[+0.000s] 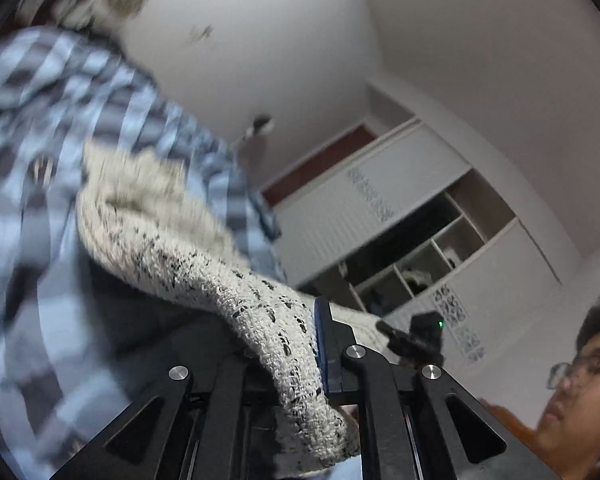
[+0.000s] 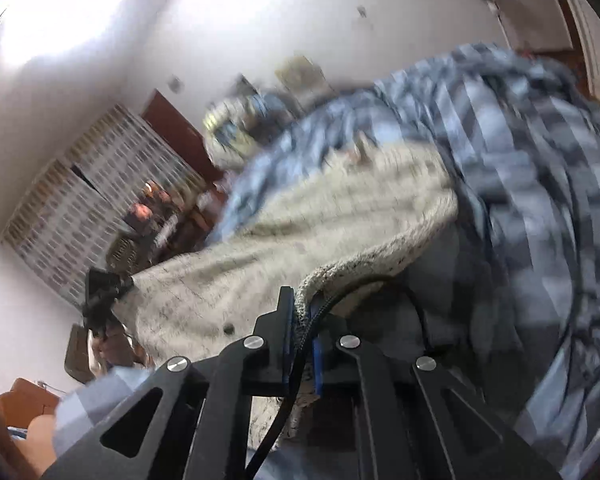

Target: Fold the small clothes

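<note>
The left gripper (image 1: 300, 344) pinches one edge of the cream knitted cloth with black specks (image 1: 172, 240) – the right gripper (image 2: 300, 320) pinches another edge, jaws nearly shut. The cloth hangs between them, above the blue checked blanket (image 2: 520, 152).

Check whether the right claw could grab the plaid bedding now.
Probably not. The right claw is shut on the cream knit garment, which hangs between it and the plaid bedding; it would have to let go first.

left gripper (image 1: 300, 344) and right gripper (image 2: 300, 328) both clamped tight.
</note>
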Demonstrator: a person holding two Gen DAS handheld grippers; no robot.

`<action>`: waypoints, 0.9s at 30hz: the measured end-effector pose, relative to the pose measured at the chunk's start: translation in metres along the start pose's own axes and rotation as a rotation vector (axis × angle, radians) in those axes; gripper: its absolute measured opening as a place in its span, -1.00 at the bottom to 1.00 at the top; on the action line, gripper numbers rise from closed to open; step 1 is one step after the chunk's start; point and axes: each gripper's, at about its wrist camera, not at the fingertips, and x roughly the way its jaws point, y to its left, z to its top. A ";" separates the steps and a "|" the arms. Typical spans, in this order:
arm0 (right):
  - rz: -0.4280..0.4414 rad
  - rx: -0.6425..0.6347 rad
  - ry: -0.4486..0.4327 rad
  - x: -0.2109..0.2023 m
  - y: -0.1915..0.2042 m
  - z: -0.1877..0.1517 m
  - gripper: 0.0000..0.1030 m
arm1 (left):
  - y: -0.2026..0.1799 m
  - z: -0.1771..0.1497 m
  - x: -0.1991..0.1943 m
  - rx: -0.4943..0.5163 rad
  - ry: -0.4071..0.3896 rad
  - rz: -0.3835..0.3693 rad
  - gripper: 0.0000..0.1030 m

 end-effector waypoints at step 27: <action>0.160 0.052 -0.460 -0.068 0.053 0.068 -0.94 | -0.020 0.049 -0.018 0.104 -0.384 -0.124 -0.82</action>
